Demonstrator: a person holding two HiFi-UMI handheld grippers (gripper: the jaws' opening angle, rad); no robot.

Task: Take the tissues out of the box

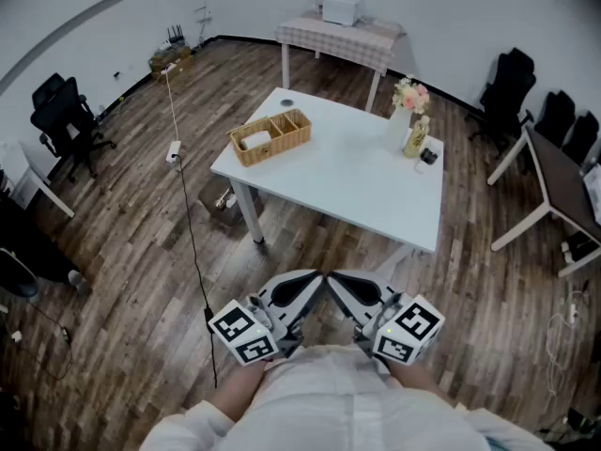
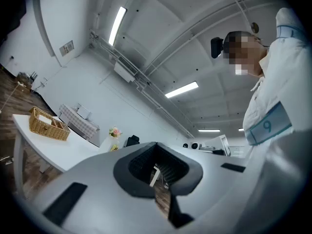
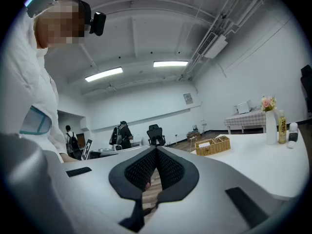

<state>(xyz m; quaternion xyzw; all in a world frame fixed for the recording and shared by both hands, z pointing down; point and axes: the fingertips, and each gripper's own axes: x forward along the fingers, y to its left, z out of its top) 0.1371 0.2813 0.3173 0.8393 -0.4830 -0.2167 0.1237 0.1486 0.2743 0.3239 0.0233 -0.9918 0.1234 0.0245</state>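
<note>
A wicker basket [image 1: 270, 137] with compartments stands at the left end of the white table [image 1: 357, 181], far ahead of me. Something white [image 1: 254, 141] lies in one compartment; I cannot tell whether it is tissues. The basket also shows in the left gripper view [image 2: 48, 125] and the right gripper view [image 3: 212, 145]. Both grippers are held close to the person's body, well short of the table, tips turned toward each other. The left gripper [image 1: 315, 281] [image 2: 156, 165] is shut and empty. The right gripper [image 1: 336, 281] [image 3: 155, 165] is shut and empty too.
A flower vase [image 1: 406, 111], a yellow bottle [image 1: 417, 137] and a small dark item [image 1: 429, 155] stand at the table's right end. A cable [image 1: 192, 242] runs over the wooden floor. Office chairs [image 1: 61, 111] [image 1: 507, 87], a checked-cloth table [image 1: 338, 36] and a side desk [image 1: 559, 181] ring the room.
</note>
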